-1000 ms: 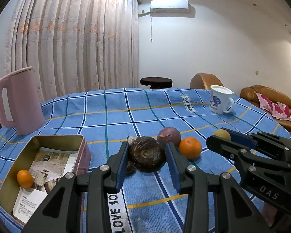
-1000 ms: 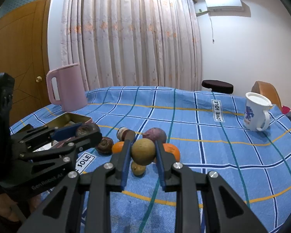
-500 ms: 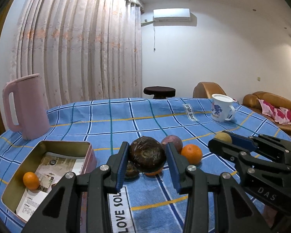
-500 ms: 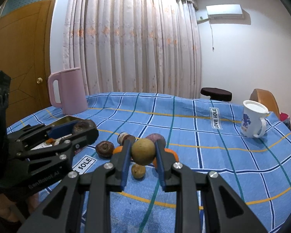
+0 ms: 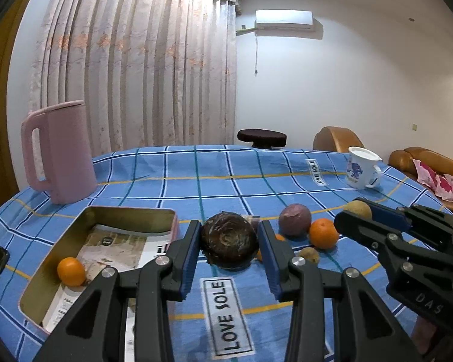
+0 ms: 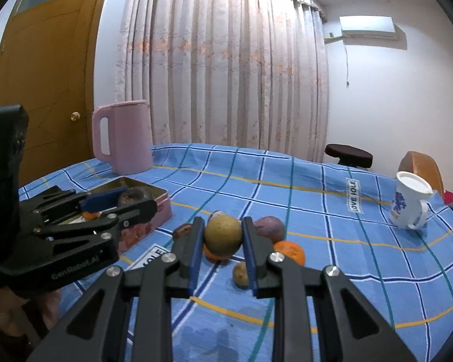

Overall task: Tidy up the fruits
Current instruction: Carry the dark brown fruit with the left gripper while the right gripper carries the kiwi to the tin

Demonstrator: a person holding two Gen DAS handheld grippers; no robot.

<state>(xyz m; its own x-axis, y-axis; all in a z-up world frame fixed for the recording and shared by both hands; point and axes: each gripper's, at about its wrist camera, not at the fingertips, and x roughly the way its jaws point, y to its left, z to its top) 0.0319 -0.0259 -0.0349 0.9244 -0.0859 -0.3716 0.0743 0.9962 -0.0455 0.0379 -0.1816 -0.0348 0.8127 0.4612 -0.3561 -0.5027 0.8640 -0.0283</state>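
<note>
Both claws carry fruit at once, which suits a job of moving loose pieces off the tabletop (image 5: 196,181) into the open tin (image 5: 126,214) at the left. The left claw (image 5: 229,241) is closed on a dark brown wrinkled fruit (image 5: 229,239), its blue pads pressing both flanks, and it hangs just right of the tin's near corner, probably so the fruit can be swung over the rim and dropped. The right claw (image 6: 222,236) is pinched on a smaller tan round fruit (image 6: 223,235), held above the remaining cluster. The left wrist view looks into the tin: one orange (image 5: 71,271) lies on printed paper inside. It also shows the purple fruit (image 5: 295,219), another orange (image 5: 323,233) and a small brown fruit (image 5: 308,255) left on the cloth. The right wrist view hides the tin's floor behind the left claw, but shows a second small tan fruit (image 6: 241,274) beneath its pad and the door behind the pink jug (image 6: 123,135), with the white mug (image 6: 410,202) well apart.
</note>
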